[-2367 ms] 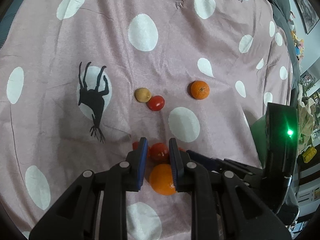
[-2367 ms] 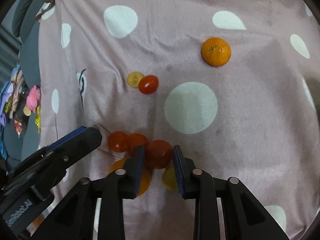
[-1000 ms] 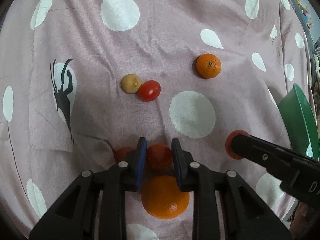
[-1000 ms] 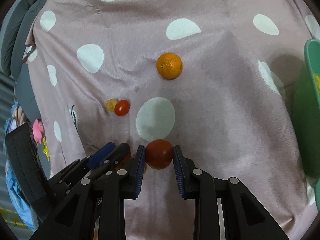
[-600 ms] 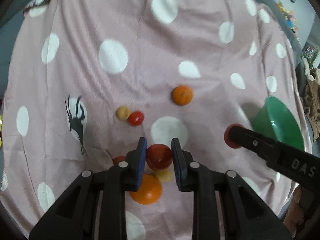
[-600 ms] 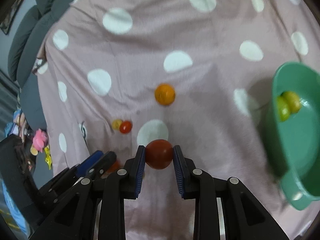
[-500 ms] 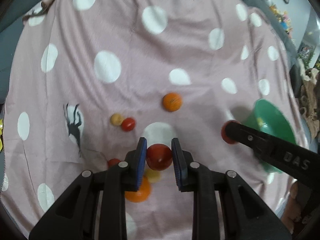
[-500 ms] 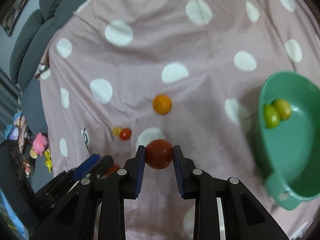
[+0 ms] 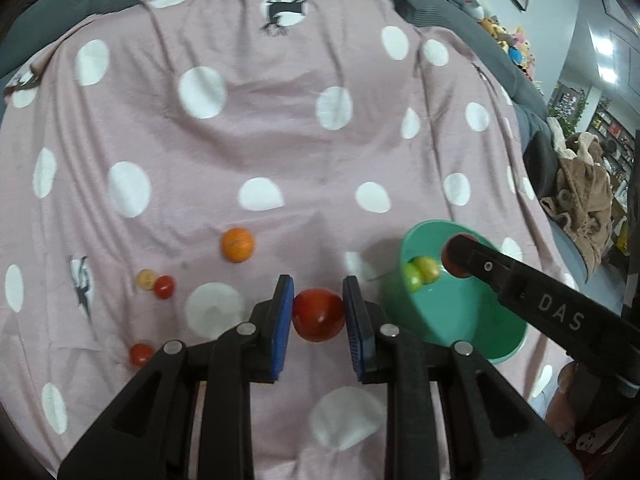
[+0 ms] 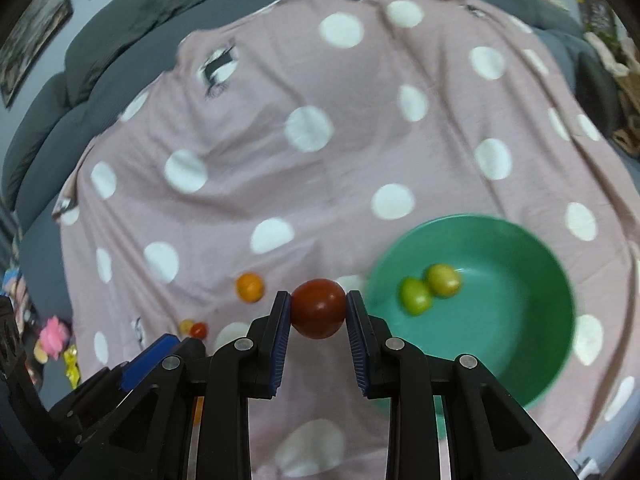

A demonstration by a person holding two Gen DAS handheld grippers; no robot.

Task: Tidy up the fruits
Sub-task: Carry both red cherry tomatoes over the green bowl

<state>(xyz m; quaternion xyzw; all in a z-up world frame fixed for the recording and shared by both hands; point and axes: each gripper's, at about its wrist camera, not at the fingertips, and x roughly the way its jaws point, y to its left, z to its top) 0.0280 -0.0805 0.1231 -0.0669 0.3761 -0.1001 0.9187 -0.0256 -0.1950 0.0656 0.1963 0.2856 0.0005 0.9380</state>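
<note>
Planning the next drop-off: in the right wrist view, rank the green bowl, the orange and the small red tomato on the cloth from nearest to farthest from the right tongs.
1. Green bowl, just right of the right tongs.
2. Orange, on the cloth to the left.
3. Small red tomato, farther left, beside a small yellow fruit.

My blue-padded black left gripper (image 9: pixel 319 316) holds a red tomato (image 9: pixel 318 314); beside it, a green bowl (image 9: pixel 504 344) on the pink white-dotted cloth (image 9: pixel 280 128).
</note>
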